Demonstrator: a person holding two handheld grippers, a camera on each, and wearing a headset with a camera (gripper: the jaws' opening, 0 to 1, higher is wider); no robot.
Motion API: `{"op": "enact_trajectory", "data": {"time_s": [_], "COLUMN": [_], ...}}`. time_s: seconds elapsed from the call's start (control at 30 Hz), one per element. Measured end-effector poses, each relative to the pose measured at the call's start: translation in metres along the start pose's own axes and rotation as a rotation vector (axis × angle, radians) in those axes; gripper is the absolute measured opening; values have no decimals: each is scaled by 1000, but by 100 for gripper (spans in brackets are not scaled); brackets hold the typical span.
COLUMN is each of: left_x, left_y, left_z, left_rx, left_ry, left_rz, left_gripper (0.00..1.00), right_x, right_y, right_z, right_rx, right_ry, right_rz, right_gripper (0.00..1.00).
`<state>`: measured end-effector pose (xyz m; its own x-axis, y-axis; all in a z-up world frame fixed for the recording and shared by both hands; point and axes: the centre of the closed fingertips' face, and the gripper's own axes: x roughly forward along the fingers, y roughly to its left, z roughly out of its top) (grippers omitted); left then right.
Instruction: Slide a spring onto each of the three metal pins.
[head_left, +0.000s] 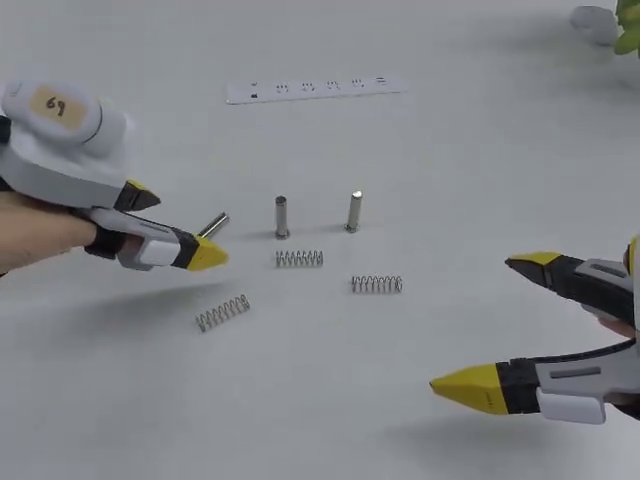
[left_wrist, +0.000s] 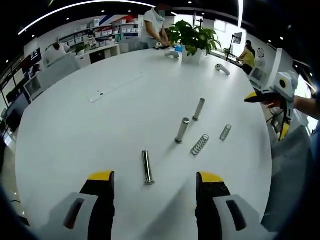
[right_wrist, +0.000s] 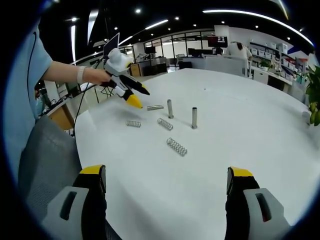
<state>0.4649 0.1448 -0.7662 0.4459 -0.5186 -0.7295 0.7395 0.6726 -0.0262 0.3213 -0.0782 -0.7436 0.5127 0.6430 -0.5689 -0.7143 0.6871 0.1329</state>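
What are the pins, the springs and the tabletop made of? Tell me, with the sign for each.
Pins: apparently polished metal, likely steel; silvery with bright highlights. Springs: thin coiled metal wire, grey and glinting. Tabletop: smooth matt white, perhaps laminate or painted board; the look leaves it open.

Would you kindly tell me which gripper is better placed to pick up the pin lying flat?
Left. The fallen pin lies just ahead of the left gripper, in line with its open jaws; the right gripper, also open, hovers far off, beyond the two upright pins.
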Motion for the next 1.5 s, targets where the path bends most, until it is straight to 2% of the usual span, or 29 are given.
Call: {"op": "enact_trajectory", "data": {"time_s": [0.13,0.23,0.27,0.37,0.43,0.73,0.9,0.97,1.5], "left_x": [5,10,13,17,20,29,32,33,44], "left_y": [1,0,3,4,5,9,11,11,13], "left_z": [1,4,3,6,7,10,9,9,5], "left_rx": [-3,-5,8,-8,-5,-14,-19,-19,-26], "left_ry": [5,3,9,12,11,24,39,42,75], "left_rz": [-4,-12,-6,-11,-7,-9,-8,-4,-2], "left_gripper": [56,49,48,46,42,36,30,31,17], "right_x": [0,0,1,1,1,0,0,-1,1], "right_y": [0,0,0,-1,-1,-2,-2,-2,-2], "right_z": [-2,-3,-3,-4,-5,-7,-8,-8,-8], "right_rx": [1,4,5,8,8,14,18,17,20], "right_ry": [3,4,5,7,9,11,11,13,10], "right_rz": [0,0,0,0,-2,-4,-5,-5,-10], "right_gripper": [100,100,100,100,100,100,100,100,100]}}
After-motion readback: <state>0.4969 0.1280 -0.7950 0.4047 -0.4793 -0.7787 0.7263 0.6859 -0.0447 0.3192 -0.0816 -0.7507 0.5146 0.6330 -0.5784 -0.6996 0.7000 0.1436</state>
